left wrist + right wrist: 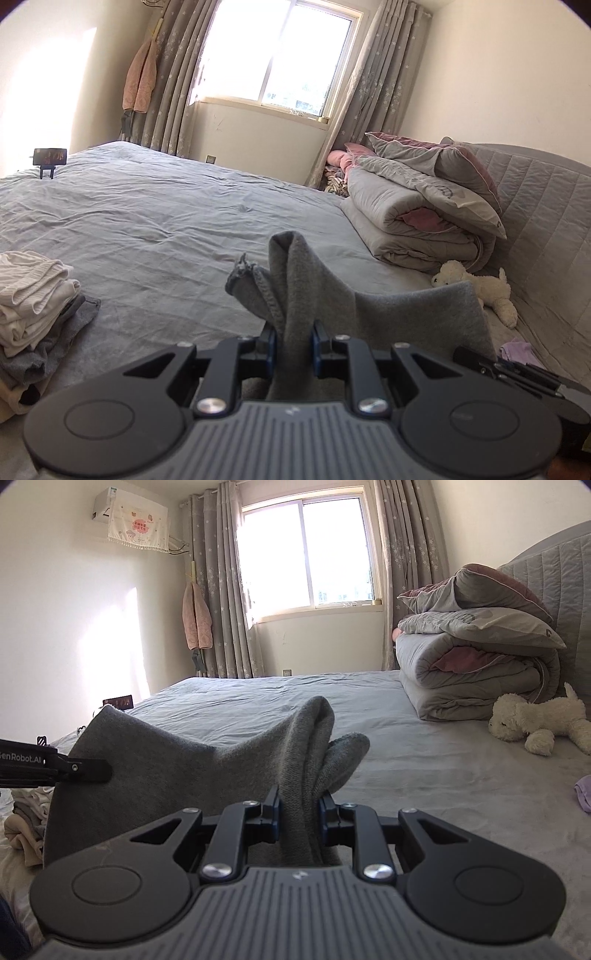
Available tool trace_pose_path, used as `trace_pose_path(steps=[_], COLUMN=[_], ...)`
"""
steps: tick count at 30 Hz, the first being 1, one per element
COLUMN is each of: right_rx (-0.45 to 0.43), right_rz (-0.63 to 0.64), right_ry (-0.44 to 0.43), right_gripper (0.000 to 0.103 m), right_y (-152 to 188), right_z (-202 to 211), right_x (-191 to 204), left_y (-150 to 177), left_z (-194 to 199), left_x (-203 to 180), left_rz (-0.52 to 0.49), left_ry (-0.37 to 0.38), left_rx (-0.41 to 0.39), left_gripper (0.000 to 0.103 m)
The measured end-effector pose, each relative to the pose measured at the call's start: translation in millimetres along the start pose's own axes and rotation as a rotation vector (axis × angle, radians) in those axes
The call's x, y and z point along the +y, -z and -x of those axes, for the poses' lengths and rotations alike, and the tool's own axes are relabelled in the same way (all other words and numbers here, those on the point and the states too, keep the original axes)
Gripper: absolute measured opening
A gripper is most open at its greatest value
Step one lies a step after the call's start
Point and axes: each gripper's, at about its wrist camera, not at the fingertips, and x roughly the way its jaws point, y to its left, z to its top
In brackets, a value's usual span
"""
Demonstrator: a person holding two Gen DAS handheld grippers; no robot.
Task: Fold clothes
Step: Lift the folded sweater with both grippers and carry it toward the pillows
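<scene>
Nearest the lens in each wrist view, a tool was clamped on a bunched corner of the grey garment (413,317): the left tool (293,349) pinched one end, the right tool (300,814) the other, pads pressed into thick folds of cloth. Between them the garment hung stretched as a sagging sheet above the bed (147,229), clear of the sheet as far as could be seen. In the left view the right tool's finger showed at the cloth's far edge, and the reverse held in the right view.

Beyond, at the left edge of the bed, sat a stack (33,306) of folded white and grey pieces. A purple cloth (583,792) lay loose to the right. Farther off were a plush dog (535,723), a rolled duvet (472,679) with pillows, and the window (280,55).

The step looked like the lift and spread before a fold. The next move likely called for lowering the garment flat onto open bed, keeping both ends level and taut, then bringing one edge over the other.
</scene>
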Motion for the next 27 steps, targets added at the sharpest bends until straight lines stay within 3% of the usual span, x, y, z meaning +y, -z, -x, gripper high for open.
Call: trace_pose_path(steps=[27], right_rx=[-0.141], right_rz=[-0.109], right_ry=[0.101], right_gripper=[0.022], right_y=[-6], right_z=[82], right_x=[-68], left_y=[-10], left_z=[-1], left_x=[-119], left_rz=[-0.125], left_ry=[0.059], left_rx=[-0.03], left_gripper=[0.018])
